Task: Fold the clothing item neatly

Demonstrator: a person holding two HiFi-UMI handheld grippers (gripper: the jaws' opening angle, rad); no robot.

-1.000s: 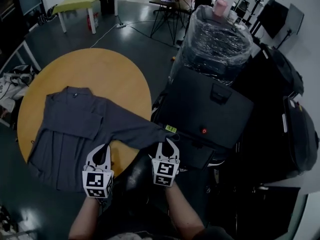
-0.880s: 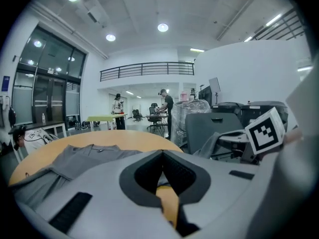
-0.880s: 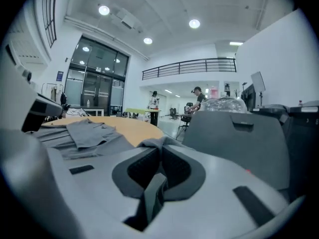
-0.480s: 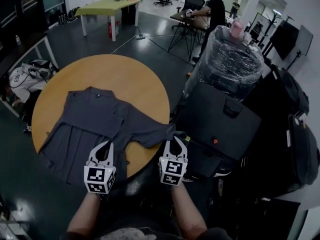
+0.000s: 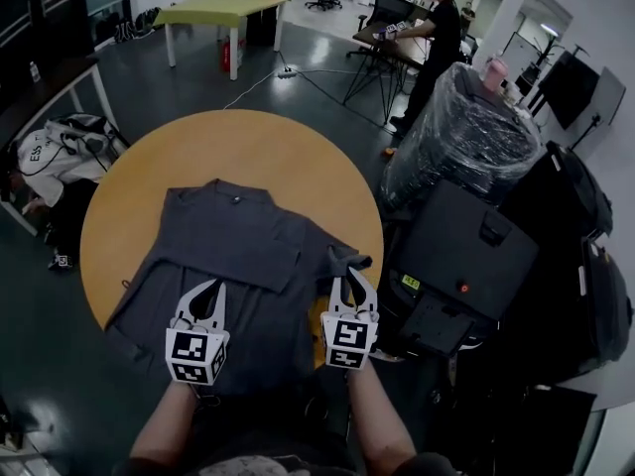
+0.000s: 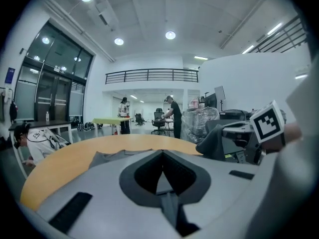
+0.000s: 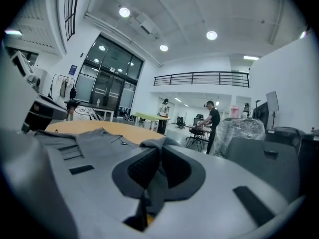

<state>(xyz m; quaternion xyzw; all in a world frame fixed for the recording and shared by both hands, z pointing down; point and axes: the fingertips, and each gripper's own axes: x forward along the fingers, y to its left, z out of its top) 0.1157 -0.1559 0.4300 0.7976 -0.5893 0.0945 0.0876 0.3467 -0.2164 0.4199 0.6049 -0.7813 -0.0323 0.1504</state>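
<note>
A grey button shirt lies flat on the round wooden table, collar at the far side. Its right sleeve is folded in over the body. My left gripper is at the near left part of the shirt, jaws shut with a strip of grey cloth pinched between them. My right gripper is near the table's right edge, shut on the bunched sleeve end, which rises in a small peak in front of it. In the right gripper view the shirt's body spreads to the left.
A black case and a plastic-wrapped stack stand right of the table. A dark backpack lies further right. White clothing sits at the left. A person stands by a desk at the back, near a green table.
Both grippers moved left and away over the table. The sleeve, stretched out past the table's right edge before, now lies folded across the shirt's body.
</note>
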